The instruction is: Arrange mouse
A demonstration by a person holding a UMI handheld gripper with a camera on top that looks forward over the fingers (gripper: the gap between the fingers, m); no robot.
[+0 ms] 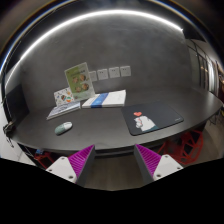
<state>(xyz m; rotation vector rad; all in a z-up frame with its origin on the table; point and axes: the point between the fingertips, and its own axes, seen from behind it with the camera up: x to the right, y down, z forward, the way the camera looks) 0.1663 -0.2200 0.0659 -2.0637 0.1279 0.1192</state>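
A small grey-green mouse (64, 127) lies on the dark table (105, 132), to the left and well beyond my fingers. A dark mouse pad (152, 123) with a white and red figure printed on it lies on the table to the right, beyond my right finger. My gripper (113, 160) hangs in front of the table's near edge, open and empty, with the magenta pads (82, 157) spread wide apart. Nothing stands between the fingers.
A book or box with a blue stripe (100, 100) lies at the back of the table, with an upright illustrated card (77, 78) and a smaller one (64, 97) beside it. Wall sockets (113, 72) sit on the grey wall behind. Red chair parts (40, 155) show below the table edge.
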